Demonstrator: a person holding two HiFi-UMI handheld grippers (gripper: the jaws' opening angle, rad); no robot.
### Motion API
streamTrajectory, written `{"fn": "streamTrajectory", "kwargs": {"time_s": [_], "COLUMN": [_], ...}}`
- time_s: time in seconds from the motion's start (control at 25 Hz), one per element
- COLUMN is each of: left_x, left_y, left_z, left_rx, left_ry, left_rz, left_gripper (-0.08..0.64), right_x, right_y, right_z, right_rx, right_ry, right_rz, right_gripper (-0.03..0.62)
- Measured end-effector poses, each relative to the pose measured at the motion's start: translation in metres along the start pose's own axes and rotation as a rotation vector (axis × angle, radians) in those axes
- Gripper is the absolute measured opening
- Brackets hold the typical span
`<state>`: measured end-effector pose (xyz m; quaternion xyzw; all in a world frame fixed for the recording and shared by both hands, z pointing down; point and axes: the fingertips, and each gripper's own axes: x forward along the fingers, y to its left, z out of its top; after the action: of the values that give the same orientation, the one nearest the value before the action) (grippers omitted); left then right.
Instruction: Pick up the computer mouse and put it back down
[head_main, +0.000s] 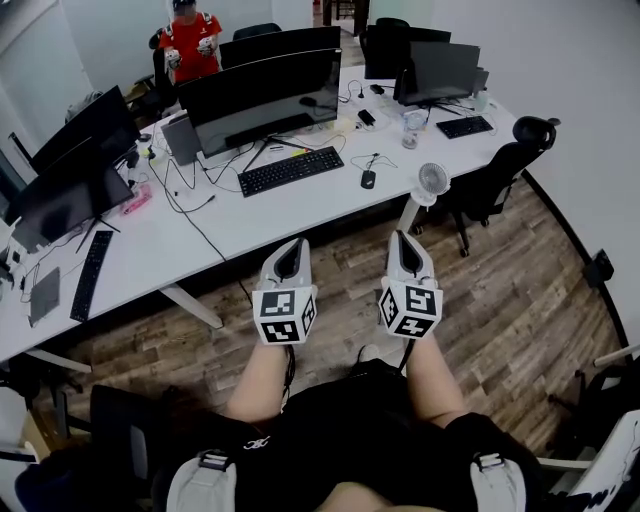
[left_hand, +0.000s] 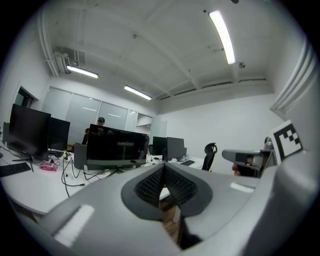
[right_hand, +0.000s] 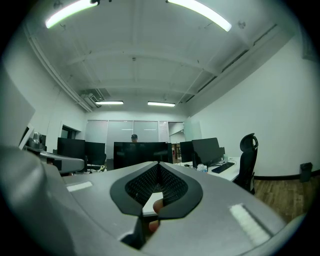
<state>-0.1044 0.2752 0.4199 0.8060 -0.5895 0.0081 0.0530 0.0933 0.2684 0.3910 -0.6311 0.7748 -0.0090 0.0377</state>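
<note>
The long white table runs across in front of you and carries the black keyboard, your reference for everything else. The wide curved monitor stands just behind the keyboard. The black office chair sits well to the right of it, off the table's near edge. A small white fan stands further right of the keyboard, at that same near edge.

Your left tool and right tool are both held level on your side of the keyboard, over the wooden floor and well short of the table. Each has its jaws pressed together with nothing between them, so you will likely need to spread whichever one you use before it reaches the table.

The computer mouse lies on the table near the keyboard's right end, between keyboard and fan. It sits ahead of your right tool and slightly to its left, which makes the right hand the nearer one. Its long axis points roughly away from you, so jaws closing across its sides should suit it.

A thin cable lies on the table just beyond the mouse, right of the keyboard; whether it joins the mouse is too fine to tell. The table between mouse and near edge looks bare, so you have open room to come in from the front. The fan is the thing to steer clear of.
</note>
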Motion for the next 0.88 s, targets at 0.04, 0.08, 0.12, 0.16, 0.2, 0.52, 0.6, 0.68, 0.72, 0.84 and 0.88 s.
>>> {"fn": "streamTrajectory", "kwargs": {"time_s": [0.04,0.08,0.12,0.16,0.2,0.52,0.6,0.68,0.72,0.84,0.88], "left_x": [0.003,0.007,0.011,0.016,0.020,0.089,0.111,0.134,0.145,0.181,0.193], "left_y": [0.001,0.001,0.002,0.002,0.002,0.017,0.022,0.025,0.027,0.028,0.028], "left_z": [0.000,0.000,-0.001,-0.003,-0.005,-0.001,0.003,0.008,0.010,0.015,0.017], "left_rx": [0.000,0.001,0.001,0.003,0.005,0.039,0.040,0.031,0.026,0.032,0.031], "left_ry": [-0.002,-0.002,-0.002,0.000,0.003,0.007,0.003,-0.004,-0.006,-0.001,0.000], "left_rz": [-0.001,-0.002,-0.003,-0.004,-0.005,-0.001,0.005,0.010,0.012,0.015,0.014], "left_gripper": [0.054,0.054,0.052,0.052,0.052,0.054,0.052,0.052,0.052,0.052,0.054], "right_x": [0.002,0.005,0.009,0.012,0.016,0.088,0.110,0.133,0.144,0.178,0.190], "right_y": [-0.002,-0.004,-0.006,-0.008,-0.011,-0.035,-0.043,-0.053,-0.058,-0.076,-0.082], "right_z": [0.000,-0.001,-0.002,-0.004,-0.006,-0.012,-0.012,-0.013,-0.014,-0.015,-0.015], "right_rx": [0.000,0.001,0.001,0.001,0.002,0.016,0.018,0.020,0.021,0.026,0.026], "right_ry": [-0.001,-0.002,-0.001,-0.001,0.000,-0.014,-0.016,-0.014,-0.013,-0.007,-0.006], "right_rz": [-0.004,-0.008,-0.011,-0.013,-0.016,-0.026,-0.025,-0.025,-0.025,-0.026,-0.026], "right_gripper": [0.003,0.003,0.003,0.003,0.003,0.003,0.003,0.003,0.003,0.003,0.003]}}
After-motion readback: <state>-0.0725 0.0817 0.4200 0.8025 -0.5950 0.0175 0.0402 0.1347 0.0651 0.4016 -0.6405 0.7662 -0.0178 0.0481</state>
